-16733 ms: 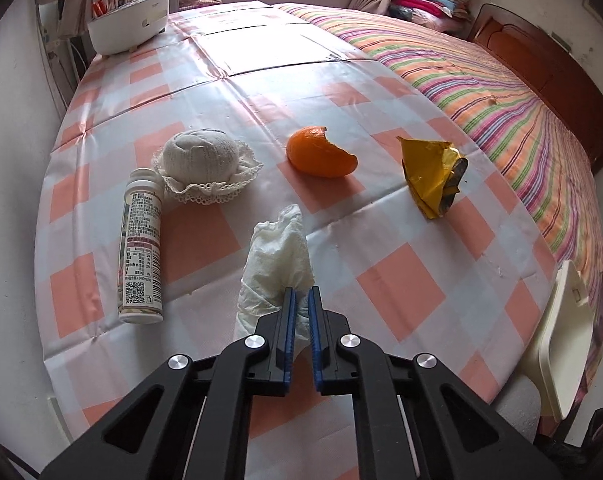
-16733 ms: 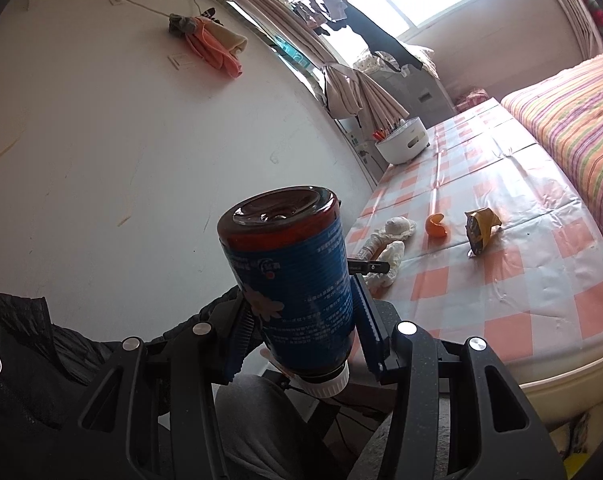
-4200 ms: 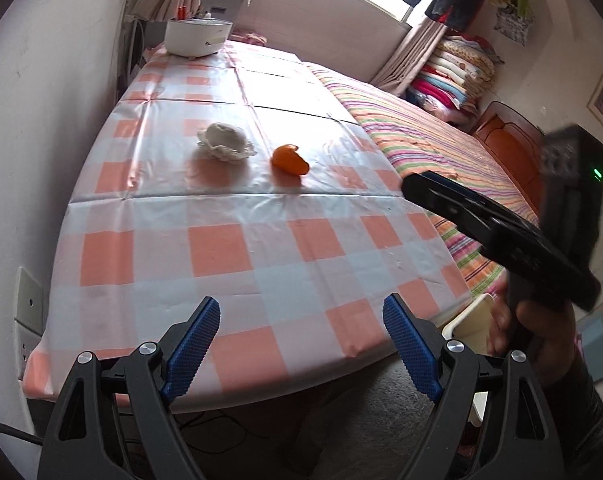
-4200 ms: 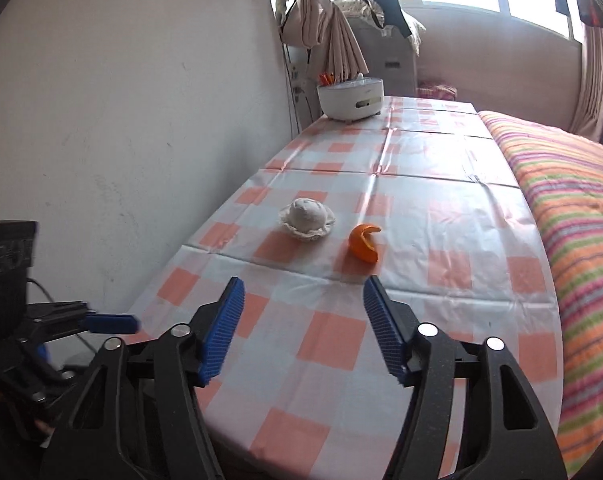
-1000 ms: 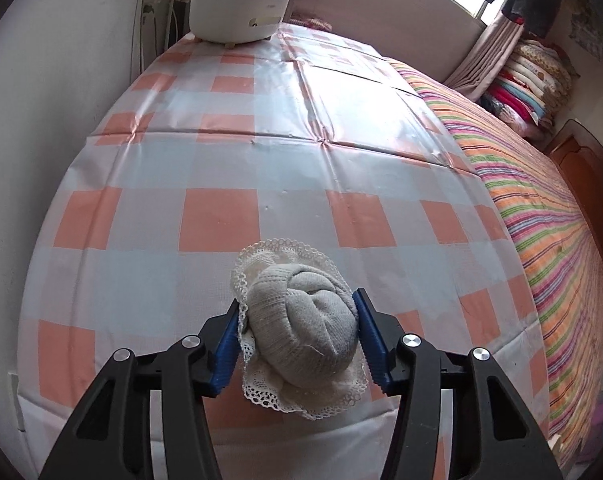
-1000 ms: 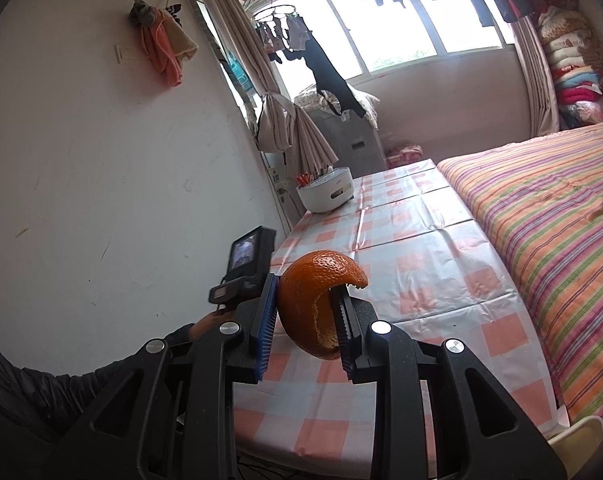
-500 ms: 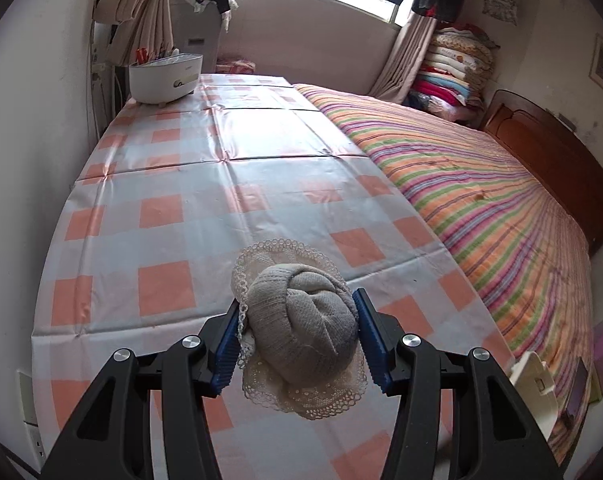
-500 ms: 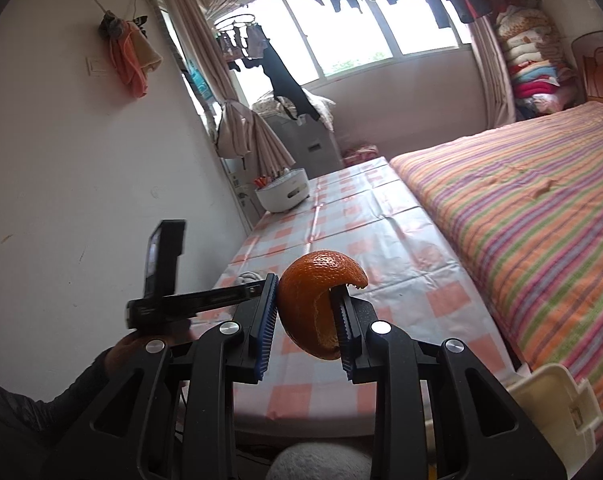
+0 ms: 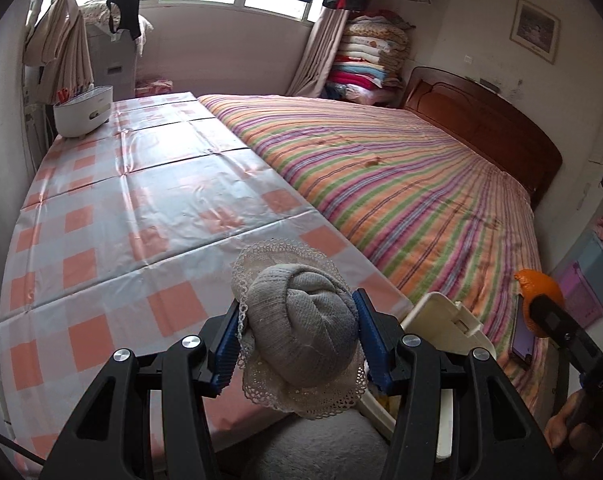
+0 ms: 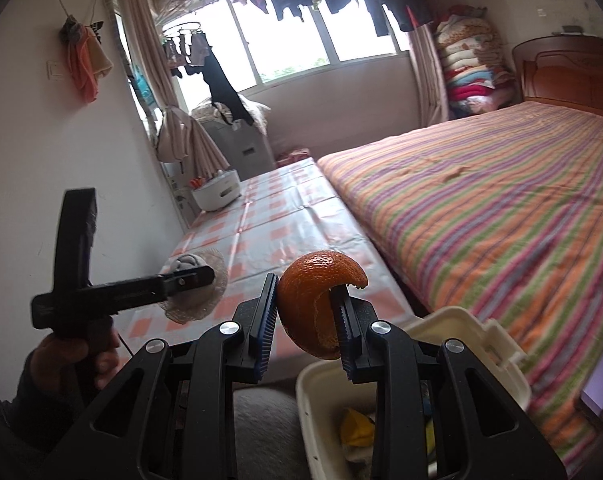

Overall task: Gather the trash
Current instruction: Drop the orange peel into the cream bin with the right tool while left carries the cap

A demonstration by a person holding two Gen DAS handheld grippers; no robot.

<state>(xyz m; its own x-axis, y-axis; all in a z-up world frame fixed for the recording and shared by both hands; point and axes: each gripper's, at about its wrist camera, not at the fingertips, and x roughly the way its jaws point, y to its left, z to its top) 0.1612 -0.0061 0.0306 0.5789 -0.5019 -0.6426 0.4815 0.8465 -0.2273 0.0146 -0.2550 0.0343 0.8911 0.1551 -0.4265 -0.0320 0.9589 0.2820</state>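
Orange peel point(image 10: 315, 304) clamped in right tool point(image 10: 303, 320); left tool point(image 9: 297, 340) clamps sock bundle point(image 9: 301, 320); no legible writing.

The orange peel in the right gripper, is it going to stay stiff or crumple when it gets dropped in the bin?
The orange peel is a hollow curled shell, so probably light and slightly springy. It keeps its cup shape between the right gripper's jaws, so likely firm enough not to crumple. Its torn rim looks thin and might crack.

One sock ball point(image 9: 301, 328), one orange peel point(image 10: 315, 304), one white bin point(image 10: 481, 344), one white pot point(image 9: 83, 110) on the one worktop point(image 9: 101, 216), one bed point(image 9: 401, 184), two grippers: left point(image 9: 295, 344), right point(image 10: 305, 320).
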